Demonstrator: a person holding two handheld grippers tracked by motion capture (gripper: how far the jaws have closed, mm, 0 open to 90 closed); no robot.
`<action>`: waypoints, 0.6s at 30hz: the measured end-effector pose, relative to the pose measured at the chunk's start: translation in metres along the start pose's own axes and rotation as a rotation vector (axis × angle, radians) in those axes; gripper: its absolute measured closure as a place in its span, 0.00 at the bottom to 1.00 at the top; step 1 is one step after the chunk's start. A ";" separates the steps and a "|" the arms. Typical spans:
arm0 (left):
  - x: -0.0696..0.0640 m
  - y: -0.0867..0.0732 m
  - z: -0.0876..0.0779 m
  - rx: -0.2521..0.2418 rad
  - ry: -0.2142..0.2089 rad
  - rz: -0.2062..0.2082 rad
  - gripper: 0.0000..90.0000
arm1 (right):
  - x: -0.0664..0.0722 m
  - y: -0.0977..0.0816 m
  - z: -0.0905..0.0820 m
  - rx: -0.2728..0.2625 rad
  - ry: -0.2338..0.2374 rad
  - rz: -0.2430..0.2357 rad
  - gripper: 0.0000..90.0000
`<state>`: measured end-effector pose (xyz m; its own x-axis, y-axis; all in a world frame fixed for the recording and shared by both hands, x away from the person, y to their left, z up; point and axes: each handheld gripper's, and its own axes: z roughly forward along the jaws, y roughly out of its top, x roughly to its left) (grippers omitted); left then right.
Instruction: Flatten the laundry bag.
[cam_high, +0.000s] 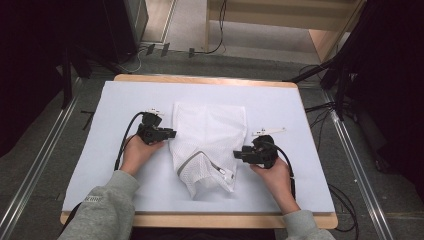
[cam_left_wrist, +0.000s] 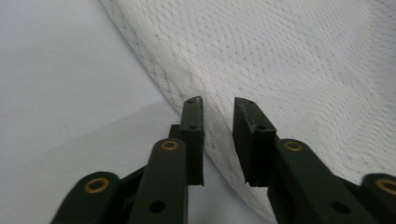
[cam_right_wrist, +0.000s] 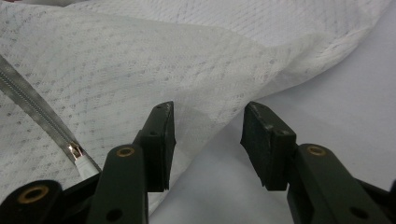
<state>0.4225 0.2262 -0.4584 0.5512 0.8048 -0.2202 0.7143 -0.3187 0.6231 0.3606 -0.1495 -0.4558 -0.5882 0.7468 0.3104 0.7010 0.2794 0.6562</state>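
A white mesh bag (cam_high: 210, 135) with a grey zipper (cam_high: 197, 157) lies on the white-covered table (cam_high: 120, 100), its lower part folded over. My left gripper (cam_high: 172, 133) is at the bag's left edge. In the left gripper view the jaws (cam_left_wrist: 218, 102) stand a little apart with the mesh edge (cam_left_wrist: 215, 135) between them, and a gap shows beside each pad. My right gripper (cam_high: 237, 154) is at the bag's right edge. Its jaws (cam_right_wrist: 208, 109) stand wider, open, with the mesh (cam_right_wrist: 140, 60) reaching in between them. The zipper pull (cam_right_wrist: 77, 154) lies just left of its left jaw.
The table's wooden rim (cam_high: 200, 80) runs along the far side, with bare white cover left and right of the bag. Beyond the table are black stands (cam_high: 345, 70), cables (cam_high: 320, 107) on the grey floor and a wooden shelf (cam_high: 300, 20).
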 end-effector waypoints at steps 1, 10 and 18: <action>0.000 0.000 0.000 -0.005 0.004 0.001 0.93 | 0.000 0.000 0.001 0.003 0.003 -0.005 0.63; 0.005 0.002 0.003 -0.008 -0.062 -0.059 1.00 | 0.006 0.003 0.003 0.021 0.032 -0.034 0.90; 0.017 0.005 -0.009 -0.040 -0.041 -0.087 1.00 | 0.001 0.005 -0.004 0.018 0.040 -0.032 1.00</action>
<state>0.4316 0.2425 -0.4527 0.5059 0.8070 -0.3045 0.7426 -0.2279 0.6298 0.3621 -0.1495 -0.4498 -0.6261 0.7125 0.3168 0.6881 0.3139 0.6542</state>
